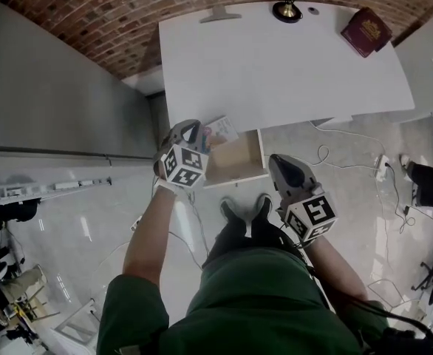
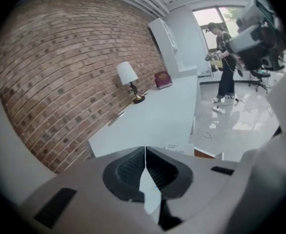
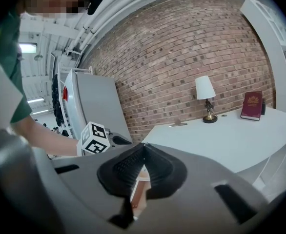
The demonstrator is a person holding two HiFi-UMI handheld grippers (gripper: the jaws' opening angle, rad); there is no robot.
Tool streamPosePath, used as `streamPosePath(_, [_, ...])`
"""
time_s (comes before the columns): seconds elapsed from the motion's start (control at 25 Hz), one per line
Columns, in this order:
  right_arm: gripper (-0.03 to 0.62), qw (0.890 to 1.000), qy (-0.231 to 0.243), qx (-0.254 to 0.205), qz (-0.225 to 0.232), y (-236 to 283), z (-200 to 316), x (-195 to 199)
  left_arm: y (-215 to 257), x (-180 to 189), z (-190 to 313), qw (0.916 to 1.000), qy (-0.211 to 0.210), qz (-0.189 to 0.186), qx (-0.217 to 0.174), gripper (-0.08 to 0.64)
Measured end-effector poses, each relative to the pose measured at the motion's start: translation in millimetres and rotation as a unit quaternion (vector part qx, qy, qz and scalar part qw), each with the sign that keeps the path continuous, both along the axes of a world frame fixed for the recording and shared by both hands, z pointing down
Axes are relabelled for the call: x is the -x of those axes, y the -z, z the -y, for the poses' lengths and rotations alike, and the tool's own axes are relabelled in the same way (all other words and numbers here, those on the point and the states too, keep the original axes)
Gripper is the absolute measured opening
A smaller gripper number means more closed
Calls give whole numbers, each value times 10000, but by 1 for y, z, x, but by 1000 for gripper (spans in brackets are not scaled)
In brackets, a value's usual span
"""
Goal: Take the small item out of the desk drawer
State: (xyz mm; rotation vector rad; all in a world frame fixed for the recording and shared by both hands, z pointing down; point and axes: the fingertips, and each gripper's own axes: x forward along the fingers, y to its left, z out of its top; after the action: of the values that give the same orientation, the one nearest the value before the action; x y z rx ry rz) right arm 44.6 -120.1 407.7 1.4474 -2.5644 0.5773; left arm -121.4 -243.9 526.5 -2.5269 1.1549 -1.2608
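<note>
Small item: flat printed packet at the upper-left corner of the open drawer, against the worktop edge and just beside the left claw.

Left claw and right claw: jaws together, nothing visibly between them.

Judged light, thin and bendable, so pinch a free edge.

Green shirt; grey left tool, right tool

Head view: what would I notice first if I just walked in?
The big white desk against the red brick wall, with a lamp and a dark red book at its far edge. Below it, a wooden drawer stands open, with the left hand-held gripper and a small printed packet at its left corner.
</note>
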Motion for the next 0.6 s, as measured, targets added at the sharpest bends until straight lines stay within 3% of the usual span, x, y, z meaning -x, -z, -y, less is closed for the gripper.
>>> streamPosePath(0.24, [3, 9997, 164, -203, 10, 17, 7, 13, 56, 35, -5, 9955, 657, -561, -387, 9])
streamPosePath(0.4, [3, 9991, 257, -325, 17, 28, 6, 19, 94, 52, -16, 9870, 1054, -1054, -601, 9])
streamPosePath(0.6, [3, 9983, 323, -491, 27, 41, 5, 24, 135, 52, -39, 9763, 1186, -1604, -839, 9])
